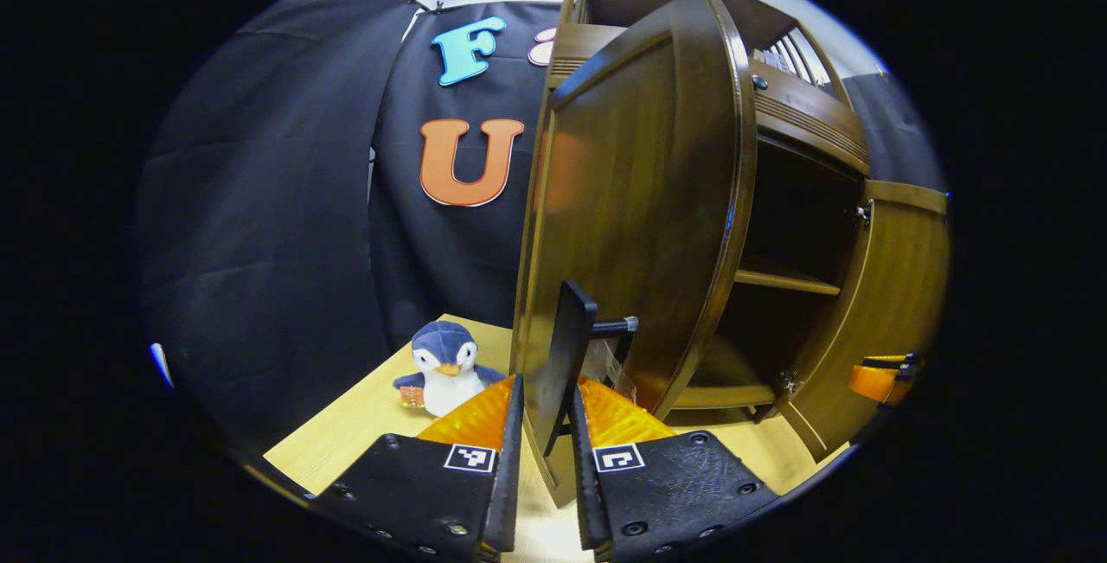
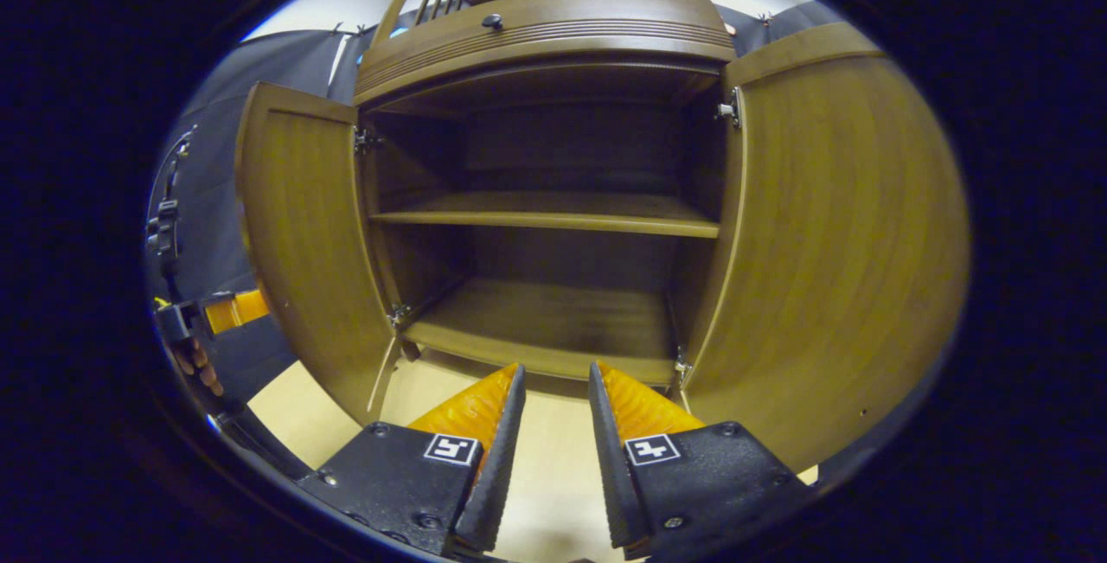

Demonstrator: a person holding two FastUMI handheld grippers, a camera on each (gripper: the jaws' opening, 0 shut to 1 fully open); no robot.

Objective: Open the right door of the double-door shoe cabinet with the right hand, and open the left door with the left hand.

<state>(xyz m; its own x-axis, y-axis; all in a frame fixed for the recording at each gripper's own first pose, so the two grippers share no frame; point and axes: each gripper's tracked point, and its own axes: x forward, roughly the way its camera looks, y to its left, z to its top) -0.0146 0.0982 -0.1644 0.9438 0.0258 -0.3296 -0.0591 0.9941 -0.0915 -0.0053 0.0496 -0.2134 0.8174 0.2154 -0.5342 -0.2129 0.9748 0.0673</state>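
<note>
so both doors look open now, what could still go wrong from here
1. The left gripper has the left door's handle between its fingers; pulling away without opening could drag the left door back or strain its hinges.
2. The plush penguin sits on the table beside that door, so a wider swing might knock it.
3. The right gripper holds nothing, so the right door could drift.

right door [image 1: 873, 329]: lower edge cut off
other gripper [image 2: 203, 312]: mostly behind left door [image 2: 307, 243]
penguin toy's [image 1: 443, 368] tag: unreadable

Brown wooden shoe cabinet [image 2: 553, 27] stands with both doors swung open.
</note>
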